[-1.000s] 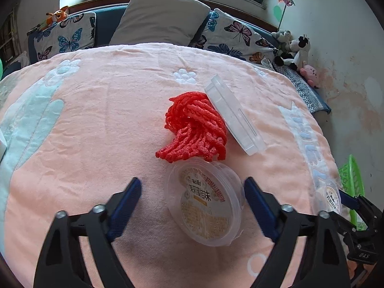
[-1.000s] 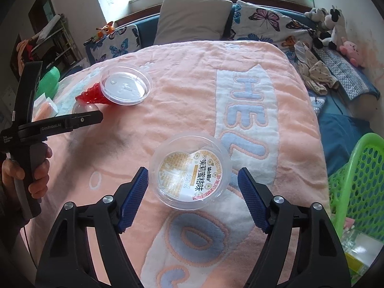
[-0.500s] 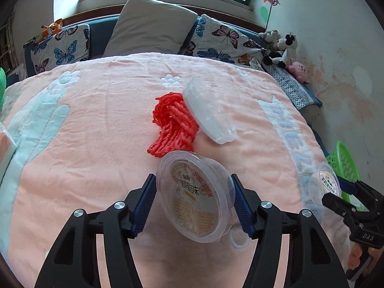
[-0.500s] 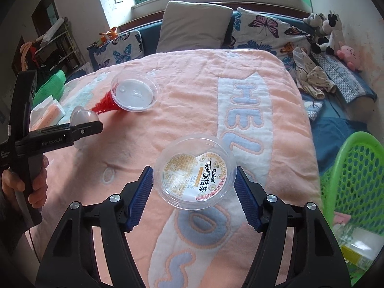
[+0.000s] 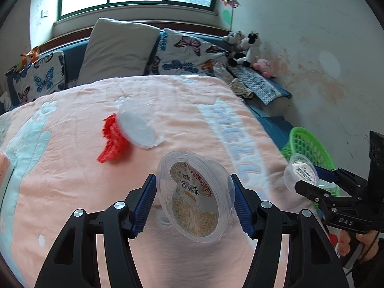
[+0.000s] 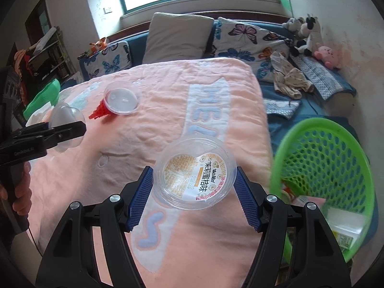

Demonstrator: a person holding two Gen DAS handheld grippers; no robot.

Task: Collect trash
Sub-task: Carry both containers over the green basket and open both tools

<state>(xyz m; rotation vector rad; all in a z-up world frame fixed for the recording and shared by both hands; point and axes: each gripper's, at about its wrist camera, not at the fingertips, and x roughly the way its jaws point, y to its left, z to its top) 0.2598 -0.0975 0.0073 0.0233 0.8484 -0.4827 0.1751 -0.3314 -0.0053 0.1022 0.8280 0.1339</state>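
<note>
My left gripper [image 5: 192, 177] is shut on a clear plastic cup [image 5: 194, 196] with a yellow printed label. The cup is tilted and held above the pink blanket [image 5: 72, 168]. My right gripper [image 6: 194, 169] is shut on a second clear labelled cup [image 6: 194, 176], held over the blanket's right edge beside the green basket [image 6: 278, 158]. In the left wrist view the right gripper [image 5: 309, 180] and its cup [image 5: 301, 174] hang in front of the basket [image 5: 309, 144]. On the blanket lie a red foam net [image 5: 112, 141] and a clear lid [image 5: 138, 128].
Pillows [image 5: 120, 48] and plush toys [image 5: 247, 45] line the head of the bed. Clothes [image 6: 288, 79] lie on the blue sheet at the right. The basket holds several packets [image 6: 345, 223]. A person's hand [image 6: 21, 192] holds the left gripper's handle. A wall is close on the right.
Both grippers closed on their cups, which had been lying on the blanket. Both have lifted them and carried them to the right, toward the green basket.
</note>
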